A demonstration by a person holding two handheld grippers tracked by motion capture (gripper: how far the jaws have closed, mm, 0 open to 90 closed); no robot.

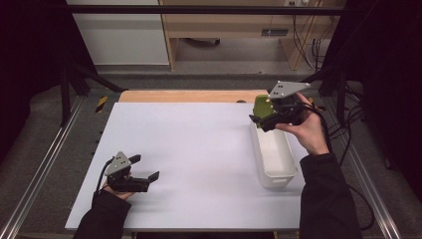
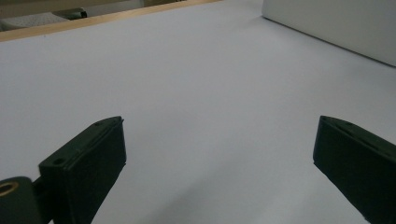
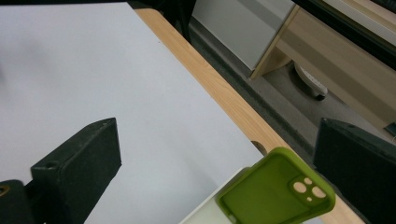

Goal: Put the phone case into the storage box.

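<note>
The green phone case point(image 3: 275, 191), soft-looking, matte, with rounded corners and a moulded camera cut-out, was seen leaning in the far end of the white bin point(image 1: 273, 154); that cut-out was resolved in the right gripper view, not in the high view. The right gripper point(image 1: 263, 119) was held above the bin's far end, jaws apart, nothing clamped. The left gripper point(image 1: 147, 169), well left of the bin, was likewise spread over the smooth white table point(image 1: 199, 149).

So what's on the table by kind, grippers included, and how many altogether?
Grippers: 2, left and right
Green phone case: 1
White bin: 1
Total: 4
</note>
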